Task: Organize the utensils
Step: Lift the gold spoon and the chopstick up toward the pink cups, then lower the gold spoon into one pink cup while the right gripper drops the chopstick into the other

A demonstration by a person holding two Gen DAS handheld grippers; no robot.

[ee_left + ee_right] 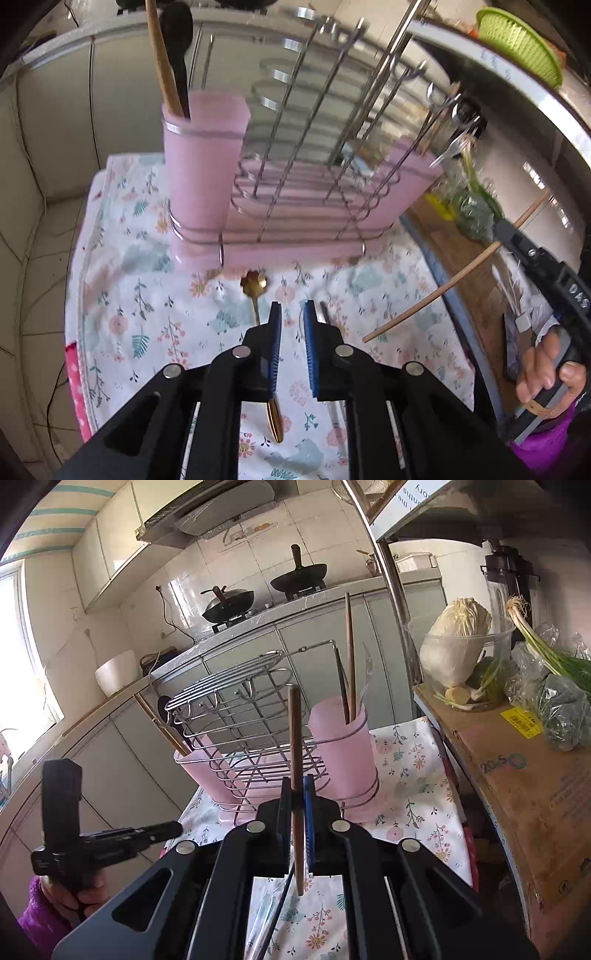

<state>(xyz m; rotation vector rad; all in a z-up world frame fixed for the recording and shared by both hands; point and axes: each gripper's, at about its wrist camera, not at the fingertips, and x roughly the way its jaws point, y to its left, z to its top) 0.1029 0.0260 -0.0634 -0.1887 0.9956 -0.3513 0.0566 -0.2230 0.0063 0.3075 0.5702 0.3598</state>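
Observation:
My left gripper (293,321) is open over the floral cloth (147,295), with nothing between its blue pads. A gold spoon (255,291) lies on the cloth just below its left finger, bowl towards the pink wire rack (303,206). My right gripper (297,794) is shut on a wooden chopstick (295,738), which stands nearly upright before the rack. That chopstick (436,291) also shows at the right of the left wrist view. The rack's near pink cup (340,753) holds chopsticks. Its far cup (203,177) holds a wooden spoon and a black one.
A cardboard box (517,775) with greens and a cabbage in a clear bowl (458,642) stands right of the cloth. A metal shelf post (391,572) rises behind the rack. Thin utensils (277,915) lie on the cloth. Woks (229,602) sit on the far counter.

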